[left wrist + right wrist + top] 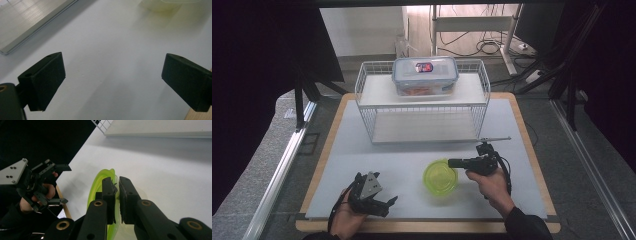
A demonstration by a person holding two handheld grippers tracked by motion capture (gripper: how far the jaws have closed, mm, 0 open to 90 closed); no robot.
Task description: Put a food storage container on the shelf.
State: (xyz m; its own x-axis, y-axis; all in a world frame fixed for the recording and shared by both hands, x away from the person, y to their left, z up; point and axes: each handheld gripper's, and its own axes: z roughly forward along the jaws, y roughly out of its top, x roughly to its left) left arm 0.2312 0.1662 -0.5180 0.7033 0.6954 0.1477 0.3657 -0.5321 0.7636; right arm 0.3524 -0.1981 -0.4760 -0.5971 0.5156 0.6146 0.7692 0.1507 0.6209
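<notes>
On the pale mat near the table's front edge sits a small round bowl, translucent lime-green, shallow, with a thin raised rim and concentric rings visible on its floor. Right gripper reaches in from the bowl's right side; its black jaws are nearly together, pinching the bowl's rim between the pads. Left gripper rests well apart at the front left, jaws spread wide, holding nothing.
</notes>
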